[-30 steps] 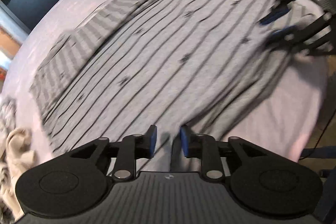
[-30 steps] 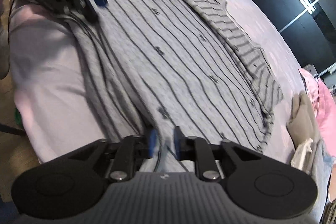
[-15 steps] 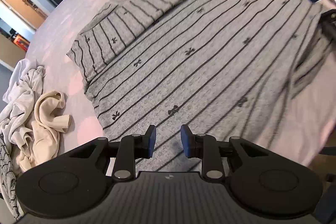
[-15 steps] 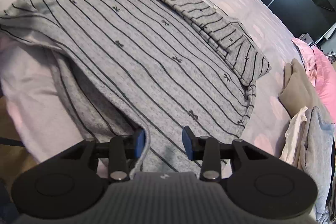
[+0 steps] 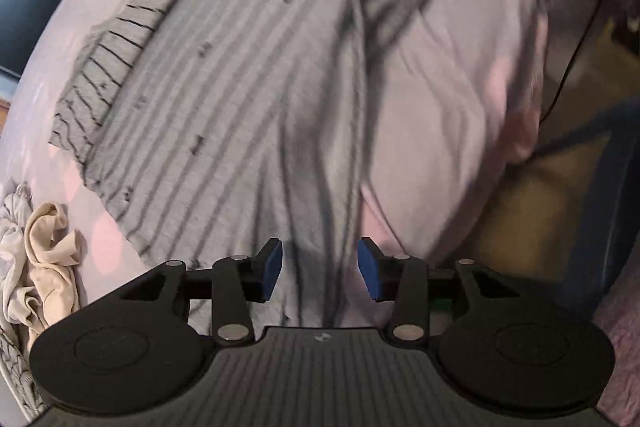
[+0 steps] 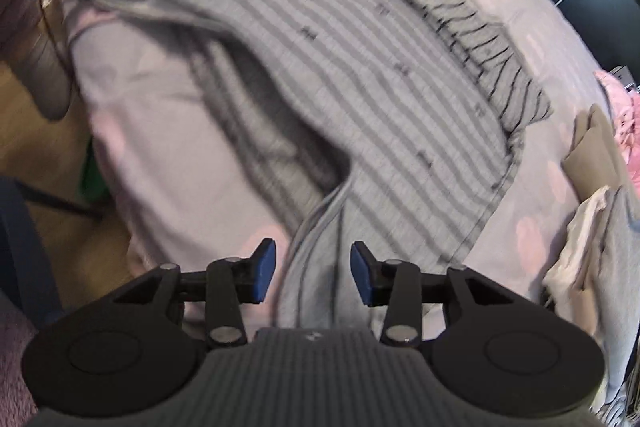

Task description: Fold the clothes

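R wrist view, right gripper (image 6: 307, 273) angled down, fingers (image 6: 264, 269) just opened, striped shirt (image 6: 360, 75) between

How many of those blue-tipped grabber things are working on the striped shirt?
2. The left gripper hangs open over one end of the striped shirt, the right gripper open over the other. Neither holds it.

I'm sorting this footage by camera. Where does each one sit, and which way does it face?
Left wrist: on the left hand-held gripper, looking steeply down at the striped shirt near the bed edge; its jaws stand apart.
Right wrist: on the right hand-held gripper, facing down over the shirt's hem; the left gripper shows top left.
Shared: shirt and bed.
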`<state>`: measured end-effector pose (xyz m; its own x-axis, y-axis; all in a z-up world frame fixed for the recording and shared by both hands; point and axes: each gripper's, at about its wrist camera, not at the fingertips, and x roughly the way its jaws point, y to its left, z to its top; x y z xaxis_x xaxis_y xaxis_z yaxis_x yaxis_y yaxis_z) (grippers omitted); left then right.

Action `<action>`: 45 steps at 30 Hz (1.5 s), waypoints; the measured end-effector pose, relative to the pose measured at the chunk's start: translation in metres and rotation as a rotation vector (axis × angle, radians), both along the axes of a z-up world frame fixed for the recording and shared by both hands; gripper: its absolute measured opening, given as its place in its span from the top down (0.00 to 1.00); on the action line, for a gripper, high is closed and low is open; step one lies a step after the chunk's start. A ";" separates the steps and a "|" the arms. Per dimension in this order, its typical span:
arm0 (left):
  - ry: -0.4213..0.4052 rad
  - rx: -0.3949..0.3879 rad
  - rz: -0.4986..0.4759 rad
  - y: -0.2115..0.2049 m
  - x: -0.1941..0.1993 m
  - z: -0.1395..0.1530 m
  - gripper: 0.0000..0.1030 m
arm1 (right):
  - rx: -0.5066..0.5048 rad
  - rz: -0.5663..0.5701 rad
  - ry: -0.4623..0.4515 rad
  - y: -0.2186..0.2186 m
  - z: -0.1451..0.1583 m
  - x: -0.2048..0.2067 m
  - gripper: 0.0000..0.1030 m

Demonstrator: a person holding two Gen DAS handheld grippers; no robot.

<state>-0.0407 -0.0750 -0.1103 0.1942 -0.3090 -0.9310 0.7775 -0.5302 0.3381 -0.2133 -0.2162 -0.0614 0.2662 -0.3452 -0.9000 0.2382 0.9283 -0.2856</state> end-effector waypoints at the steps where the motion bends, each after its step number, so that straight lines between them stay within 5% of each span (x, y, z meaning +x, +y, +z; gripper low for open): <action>1: -0.028 0.018 -0.012 0.002 -0.004 -0.007 0.62 | 0.000 0.001 0.014 0.003 -0.004 -0.001 0.57; 10: -0.169 0.019 -0.131 0.018 -0.015 -0.037 0.60 | -0.178 0.142 0.214 0.039 -0.051 0.000 0.59; 20: -0.289 -0.036 -0.177 0.029 -0.019 -0.045 0.61 | -0.308 0.164 0.280 0.045 -0.060 -0.008 0.62; 23: -0.308 -0.028 -0.207 0.031 -0.024 -0.049 0.71 | -0.381 0.263 0.332 0.059 -0.072 -0.010 0.74; 28: -0.268 -0.022 -0.141 0.025 -0.016 -0.043 0.85 | -0.429 0.288 0.362 0.064 -0.076 -0.015 0.80; 31: -0.273 -0.027 -0.122 0.023 -0.015 -0.042 0.90 | -0.462 0.283 0.383 0.063 -0.078 -0.014 0.92; 35: -0.369 -0.117 -0.067 0.017 -0.009 -0.034 0.97 | -0.500 0.241 0.348 0.060 -0.065 -0.008 0.93; 45: -0.163 -0.385 0.366 -0.014 0.046 0.079 0.98 | -0.668 -0.083 0.190 0.013 0.026 -0.014 0.95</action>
